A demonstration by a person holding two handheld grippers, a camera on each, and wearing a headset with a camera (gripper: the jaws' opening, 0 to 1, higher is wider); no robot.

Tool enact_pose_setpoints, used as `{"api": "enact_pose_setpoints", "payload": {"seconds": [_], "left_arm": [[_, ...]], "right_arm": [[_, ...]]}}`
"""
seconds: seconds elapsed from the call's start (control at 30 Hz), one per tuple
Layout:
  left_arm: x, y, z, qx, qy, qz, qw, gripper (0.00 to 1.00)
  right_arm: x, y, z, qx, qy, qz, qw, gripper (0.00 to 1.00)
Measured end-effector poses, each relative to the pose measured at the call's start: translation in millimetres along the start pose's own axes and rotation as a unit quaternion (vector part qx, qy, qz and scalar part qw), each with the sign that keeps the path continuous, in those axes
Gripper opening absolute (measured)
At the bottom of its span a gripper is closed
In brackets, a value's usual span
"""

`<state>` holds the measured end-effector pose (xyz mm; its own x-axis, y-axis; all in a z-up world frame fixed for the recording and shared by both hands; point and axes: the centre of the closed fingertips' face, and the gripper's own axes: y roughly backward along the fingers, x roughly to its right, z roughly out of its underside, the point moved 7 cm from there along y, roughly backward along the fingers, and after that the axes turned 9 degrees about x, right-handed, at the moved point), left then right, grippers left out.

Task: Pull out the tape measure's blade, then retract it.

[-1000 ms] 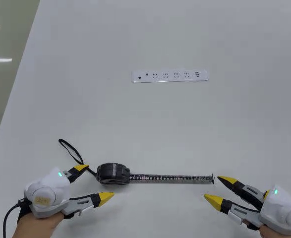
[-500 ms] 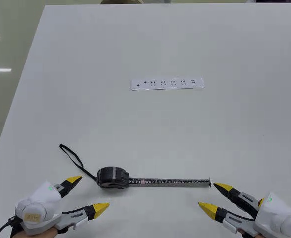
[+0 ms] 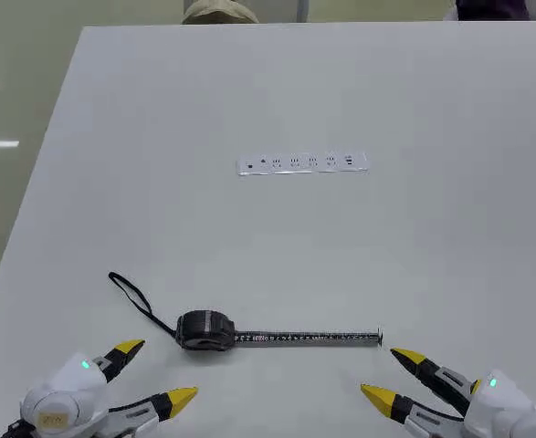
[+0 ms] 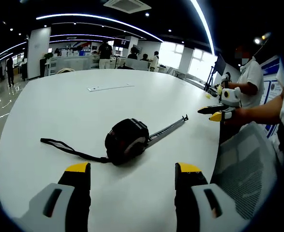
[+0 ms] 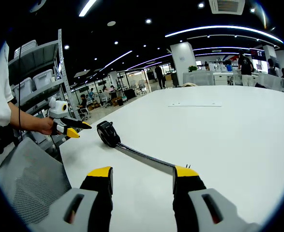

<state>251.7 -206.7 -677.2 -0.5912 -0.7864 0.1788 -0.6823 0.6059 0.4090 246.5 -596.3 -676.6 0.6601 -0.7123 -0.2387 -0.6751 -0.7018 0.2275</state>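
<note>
Close to the near edge of the desk (image 3: 341, 255): the tape measure (image 3: 205, 329), black rounded case toward the left, blade (image 3: 309, 338) already out and flat on the surface. Runs rightward from the case, long axis parallel to that near edge, ending in a small hook (image 3: 379, 338). Trails a black wrist strap (image 3: 131, 293) off toward the left edge.

Left gripper (image 3: 157, 372) near the case, on the near-edge side, spread wide and holding nothing; faces the case squarely in its own view. Right gripper (image 3: 389, 375) likewise spread and empty, close to the hook and slightly nearer the edge than the blade tip. Puts the left nearer the case, the right nearer the hook.

Seems, from this layout, the pull-out done and the retraction left. Probably calls for steadying the case from the left and letting the blade travel back leftward along its own line.

Farther in, toward the desk's middle, a white power strip (image 3: 302, 163), well apart from all this.
</note>
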Motion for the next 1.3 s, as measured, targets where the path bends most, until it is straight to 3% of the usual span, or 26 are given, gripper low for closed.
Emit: {"api": "enact_pose_setpoints", "payload": {"seconds": [0.77,1.3], "left_arm": [[11.6,35.5,8.5,0.021,0.031,-0.032,0.9988,0.71],[18.1,44.2,15.7,0.021,0.036,-0.034,0.9985,0.71]], "right_arm": [[-19.6,26.5,0.9,0.009,0.018,0.011,0.9997,0.52],[-23.2,42.2,1.2,0.013,0.019,0.028,0.9993,0.52]]}}
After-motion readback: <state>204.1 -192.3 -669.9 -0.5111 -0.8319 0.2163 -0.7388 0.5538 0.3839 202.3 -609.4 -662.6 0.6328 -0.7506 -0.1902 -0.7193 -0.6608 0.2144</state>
